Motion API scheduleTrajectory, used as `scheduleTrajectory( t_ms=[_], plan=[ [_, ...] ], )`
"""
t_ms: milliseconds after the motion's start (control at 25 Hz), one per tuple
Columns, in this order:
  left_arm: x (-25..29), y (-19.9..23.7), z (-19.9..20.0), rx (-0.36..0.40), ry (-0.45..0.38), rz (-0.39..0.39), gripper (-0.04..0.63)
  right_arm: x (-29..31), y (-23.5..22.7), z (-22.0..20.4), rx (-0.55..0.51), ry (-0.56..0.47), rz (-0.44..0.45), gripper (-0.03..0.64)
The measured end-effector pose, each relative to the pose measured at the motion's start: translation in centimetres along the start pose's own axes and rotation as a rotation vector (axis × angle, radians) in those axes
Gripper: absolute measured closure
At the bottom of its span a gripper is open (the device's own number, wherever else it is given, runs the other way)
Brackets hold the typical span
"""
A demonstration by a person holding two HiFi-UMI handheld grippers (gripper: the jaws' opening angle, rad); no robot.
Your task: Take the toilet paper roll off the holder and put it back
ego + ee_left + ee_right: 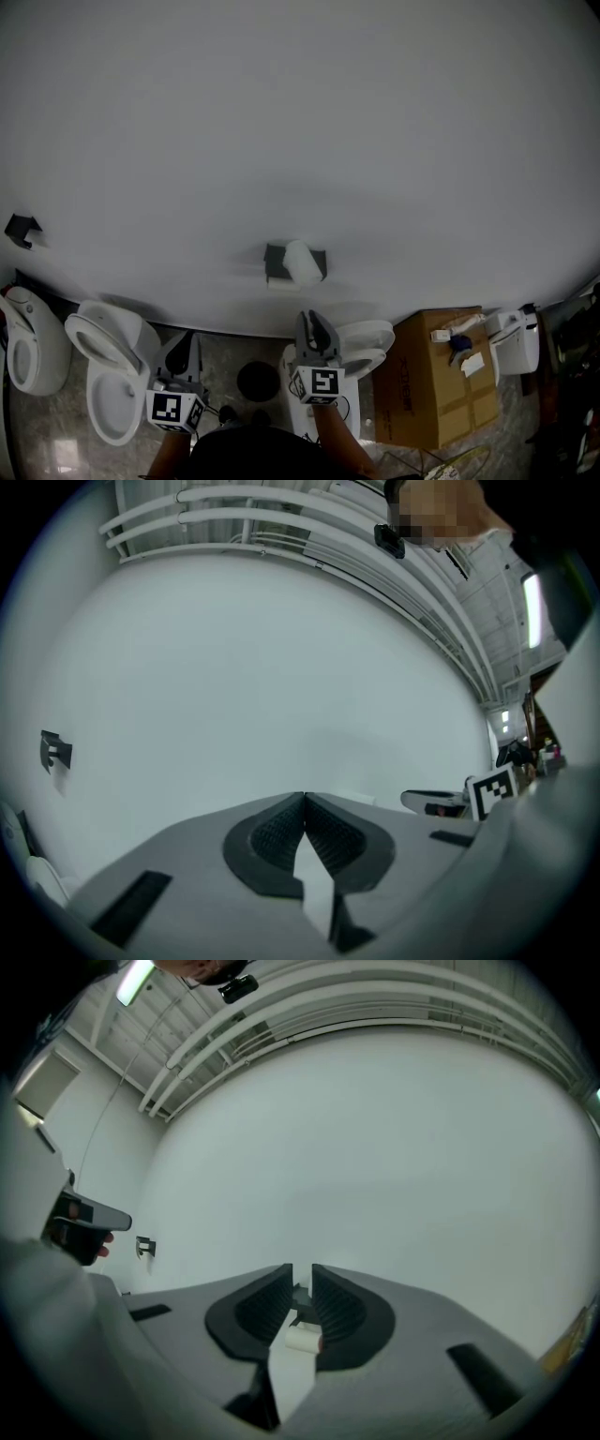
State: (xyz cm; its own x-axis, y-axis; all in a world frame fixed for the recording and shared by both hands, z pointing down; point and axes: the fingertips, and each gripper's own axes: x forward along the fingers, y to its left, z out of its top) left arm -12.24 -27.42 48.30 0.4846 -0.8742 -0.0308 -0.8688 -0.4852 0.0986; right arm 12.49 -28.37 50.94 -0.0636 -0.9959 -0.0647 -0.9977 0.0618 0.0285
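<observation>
Head view high, faces wall (pixel 300 112); right gripper view shares roll (pixel 302 262).

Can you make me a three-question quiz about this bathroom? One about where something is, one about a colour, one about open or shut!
1. Where is the white toilet paper roll? A) on the floor B) on the black wall holder C) on a toilet
2. What colour is the cardboard box? A) brown B) green C) pink
3. How are the left hand-held gripper's jaws? A) wide apart B) squeezing the roll C) shut together, empty
Answers: 1 B, the roll sits on the wall holder. 2 A, the box is brown. 3 C, the jaw tips touch, nothing between.
</observation>
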Motion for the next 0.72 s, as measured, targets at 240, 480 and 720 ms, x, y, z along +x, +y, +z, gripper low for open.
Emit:
scheduleTrajectory(
  t_ms=[240,480,720],
  plan=[
    [-0.1,-0.1,-0.6,0.008,-0.008,-0.014,0.592,-2.0,-0.1,2.2,-0.034,-0.038,-0.013,0.593],
    [0.0,-0.8,0.9,0.016,-0.005,-0.017,0.592,-3.6,-1.1,2.8,-0.009,-0.046,-0.040,0.614],
    [-0.1,-1.0,1.3,0.017,-0.015,-0.008,0.592,-4.3,-1.6,3.2,-0.026,-0.057,-0.059,0.614]
  ],
)
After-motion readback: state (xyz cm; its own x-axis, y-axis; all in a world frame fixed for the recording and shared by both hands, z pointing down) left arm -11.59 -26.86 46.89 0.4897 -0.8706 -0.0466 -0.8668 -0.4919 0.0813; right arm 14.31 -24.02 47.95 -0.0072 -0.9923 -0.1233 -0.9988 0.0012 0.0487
